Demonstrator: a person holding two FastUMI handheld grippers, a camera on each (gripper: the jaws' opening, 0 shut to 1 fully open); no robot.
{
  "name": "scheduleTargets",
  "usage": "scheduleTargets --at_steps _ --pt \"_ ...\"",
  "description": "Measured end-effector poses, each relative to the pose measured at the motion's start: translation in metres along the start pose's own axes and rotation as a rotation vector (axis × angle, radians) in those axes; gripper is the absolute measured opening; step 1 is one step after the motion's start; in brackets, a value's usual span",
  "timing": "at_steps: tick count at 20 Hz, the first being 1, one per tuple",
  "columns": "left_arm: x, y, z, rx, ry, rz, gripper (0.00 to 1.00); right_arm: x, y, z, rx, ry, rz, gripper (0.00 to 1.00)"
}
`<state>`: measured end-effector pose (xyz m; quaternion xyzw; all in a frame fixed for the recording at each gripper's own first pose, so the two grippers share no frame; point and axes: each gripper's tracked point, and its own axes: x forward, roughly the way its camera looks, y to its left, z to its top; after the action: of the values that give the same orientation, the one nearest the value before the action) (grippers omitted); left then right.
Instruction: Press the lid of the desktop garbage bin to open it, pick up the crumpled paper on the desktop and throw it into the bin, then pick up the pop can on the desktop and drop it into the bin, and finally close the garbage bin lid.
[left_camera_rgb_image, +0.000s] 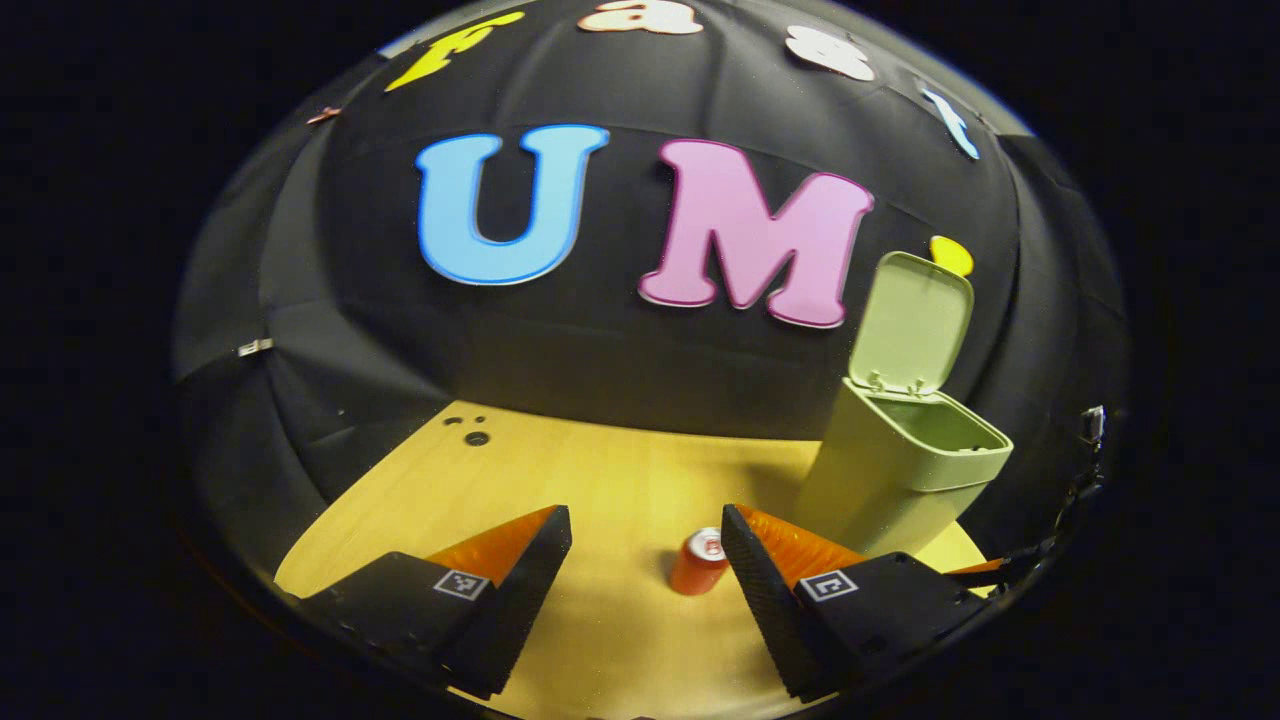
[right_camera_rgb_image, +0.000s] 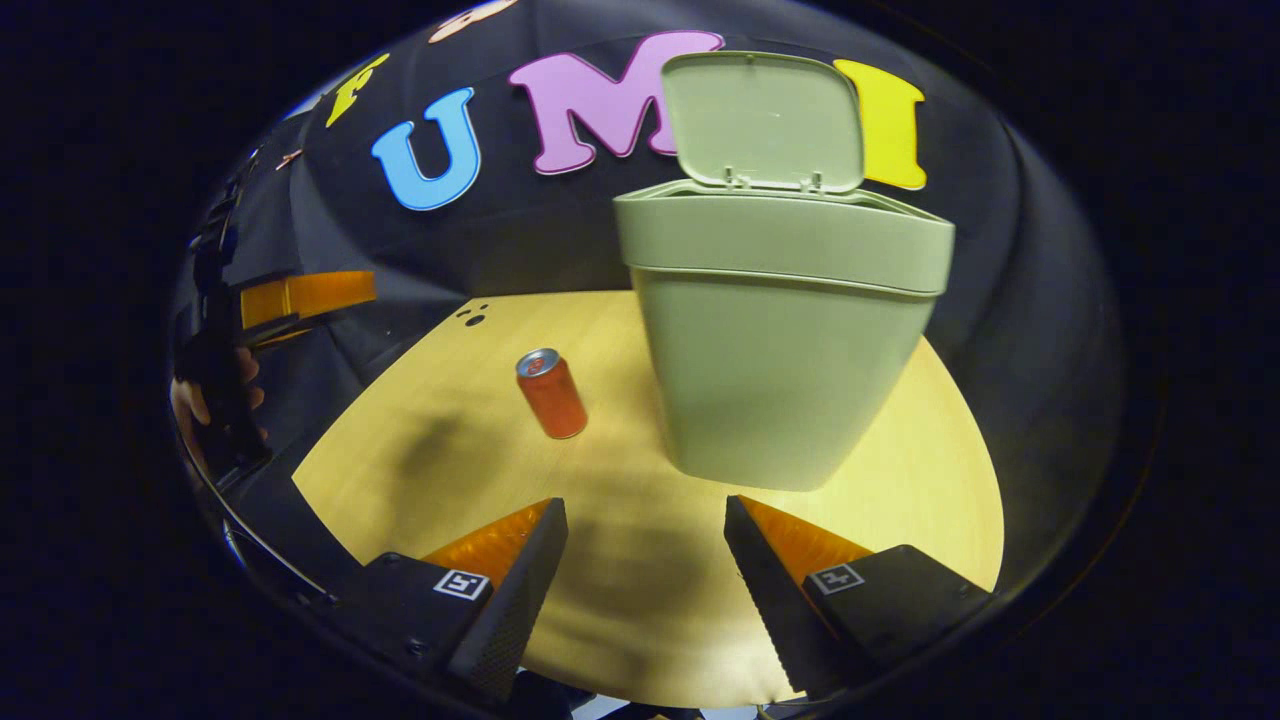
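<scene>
The pale green garbage bin (left_camera_rgb_image: 905, 465) (right_camera_rgb_image: 785, 340) stands on the wooden desktop with its lid (left_camera_rgb_image: 912, 322) (right_camera_rgb_image: 765, 120) swung up and open. A red pop can (left_camera_rgb_image: 699, 561) (right_camera_rgb_image: 551, 393) stands upright left of the bin. In the left gripper view my left gripper (left_camera_rgb_image: 645, 530) is open above the desk, the can just ahead, close to its right finger. In the right gripper view my right gripper (right_camera_rgb_image: 645, 520) is open, nothing between its fingers, with the bin straight ahead and the can ahead to the left. The left gripper (right_camera_rgb_image: 300, 295), held by a hand (right_camera_rgb_image: 215, 390), shows at the far left of that view.
The round light wood desktop (left_camera_rgb_image: 560, 490) (right_camera_rgb_image: 450, 470) has small dark holes (left_camera_rgb_image: 470, 430) (right_camera_rgb_image: 472, 316) near its far left edge. Black cloth walls close behind the desk. Open desk surface lies left of the can.
</scene>
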<state>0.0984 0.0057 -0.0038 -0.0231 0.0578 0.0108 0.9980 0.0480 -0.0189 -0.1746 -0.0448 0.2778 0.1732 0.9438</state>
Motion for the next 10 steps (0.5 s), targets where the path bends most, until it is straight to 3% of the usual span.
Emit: scheduleTargets --at_steps 6,10 --pt "-0.042 0.074 -0.045 -0.033 0.057 0.11 0.96 0.03 0.05 0.009 -0.04 0.016 0.025 0.99" --pt "-0.065 0.097 -0.079 -0.119 0.105 0.145 0.96 0.053 0.069 0.017 -0.086 0.027 0.03 0.99"
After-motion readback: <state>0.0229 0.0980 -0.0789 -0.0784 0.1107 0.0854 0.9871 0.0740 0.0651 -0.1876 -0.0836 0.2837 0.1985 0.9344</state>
